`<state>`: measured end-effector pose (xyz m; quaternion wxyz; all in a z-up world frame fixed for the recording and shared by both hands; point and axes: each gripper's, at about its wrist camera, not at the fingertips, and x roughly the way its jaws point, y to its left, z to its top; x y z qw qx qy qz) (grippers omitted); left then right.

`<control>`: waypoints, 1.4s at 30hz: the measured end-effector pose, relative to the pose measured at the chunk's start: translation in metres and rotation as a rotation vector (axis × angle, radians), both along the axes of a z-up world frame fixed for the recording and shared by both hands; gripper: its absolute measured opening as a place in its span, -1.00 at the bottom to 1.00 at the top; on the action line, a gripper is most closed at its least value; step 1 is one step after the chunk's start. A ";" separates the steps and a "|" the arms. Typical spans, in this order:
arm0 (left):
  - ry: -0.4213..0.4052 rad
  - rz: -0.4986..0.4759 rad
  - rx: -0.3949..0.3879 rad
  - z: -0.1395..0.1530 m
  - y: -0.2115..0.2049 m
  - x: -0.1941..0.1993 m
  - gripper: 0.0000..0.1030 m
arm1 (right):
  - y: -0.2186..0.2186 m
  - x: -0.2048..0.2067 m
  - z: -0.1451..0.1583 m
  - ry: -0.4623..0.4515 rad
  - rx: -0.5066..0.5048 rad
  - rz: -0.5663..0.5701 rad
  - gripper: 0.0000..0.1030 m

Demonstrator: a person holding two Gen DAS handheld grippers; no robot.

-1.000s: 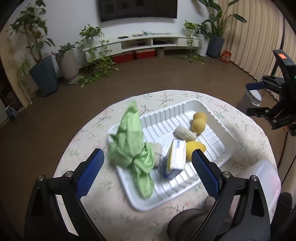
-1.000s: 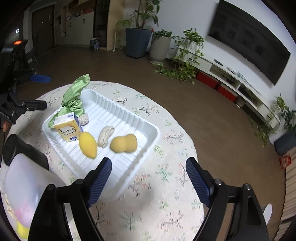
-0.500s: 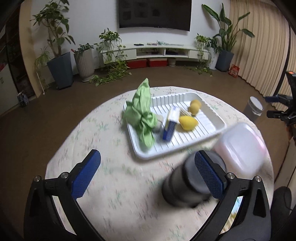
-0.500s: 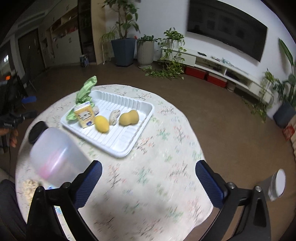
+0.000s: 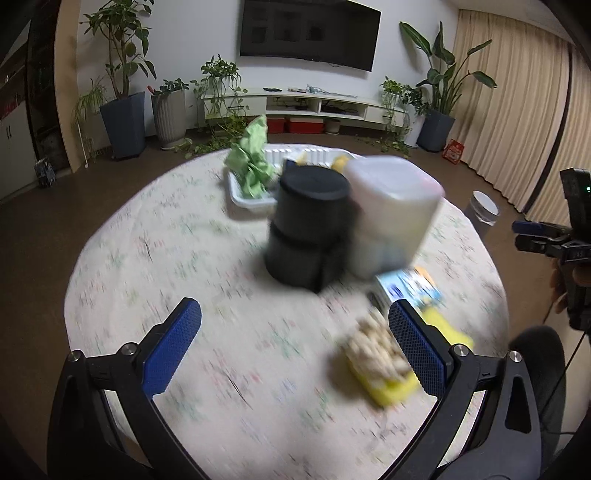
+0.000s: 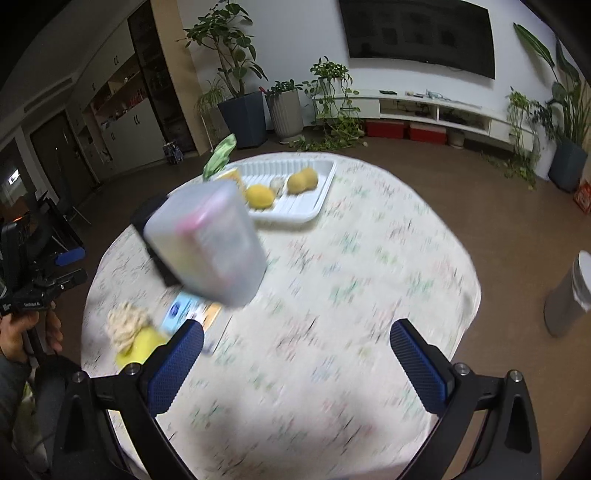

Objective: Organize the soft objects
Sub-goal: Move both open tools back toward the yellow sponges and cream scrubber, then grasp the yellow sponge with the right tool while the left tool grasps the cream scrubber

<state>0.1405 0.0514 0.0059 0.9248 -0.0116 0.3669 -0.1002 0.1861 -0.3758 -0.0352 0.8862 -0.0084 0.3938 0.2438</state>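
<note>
Soft objects: green cloth (image 5: 252, 162), yellow pieces (image 6: 260, 195) in white tray (image 6: 317, 201) at table's 12 o'clock | beige fluffy item (image 5: 373, 349) on yellow pad (image 5: 384, 387) near 5 o'clock edge, left view | frosted container (image 5: 391, 218) beside black cylinder (image 5: 306, 229), mid-table | left gripper (image 5: 293, 345) wide, empty | right gripper (image 6: 295, 363) wide, empty

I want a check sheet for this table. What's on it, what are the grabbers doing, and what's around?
Surface: round table, floral cloth.
Job's things: white tray holding green cloth, lemon, other yellow pieces.
Clutter: frosted tub, black container, blue packet, yellow sponge on the near side.
Grippers: left gripper and right gripper open, empty.
Cables: nothing seen on the table.
Surroundings: plants, TV, curtains.
</note>
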 end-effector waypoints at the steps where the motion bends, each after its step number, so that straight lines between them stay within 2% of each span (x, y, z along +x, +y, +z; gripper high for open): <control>1: 0.000 -0.001 -0.003 -0.002 -0.003 -0.007 1.00 | 0.001 -0.011 -0.003 0.008 0.015 0.000 1.00; 8: -0.008 -0.032 -0.047 -0.016 -0.031 -0.053 1.00 | 0.022 -0.070 -0.017 0.014 0.062 0.023 1.00; 13: 0.003 -0.062 -0.055 -0.032 -0.056 -0.075 1.00 | 0.056 -0.106 -0.031 -0.003 0.014 0.066 1.00; 17: 0.007 -0.053 -0.090 -0.042 -0.065 -0.080 1.00 | 0.079 -0.124 -0.039 -0.041 -0.019 0.091 1.00; 22: 0.002 -0.035 -0.078 -0.045 -0.069 -0.071 1.00 | 0.104 -0.123 -0.046 -0.079 -0.092 0.118 0.87; 28: -0.006 0.004 -0.075 -0.040 -0.061 -0.047 1.00 | 0.115 -0.107 -0.062 -0.053 -0.118 0.116 0.63; 36: 0.041 0.006 -0.058 -0.044 -0.061 -0.014 1.00 | 0.131 -0.094 -0.071 -0.035 -0.108 0.151 0.60; 42: 0.094 0.010 -0.029 -0.057 -0.063 0.000 0.97 | 0.141 -0.087 -0.072 -0.031 -0.110 0.164 0.41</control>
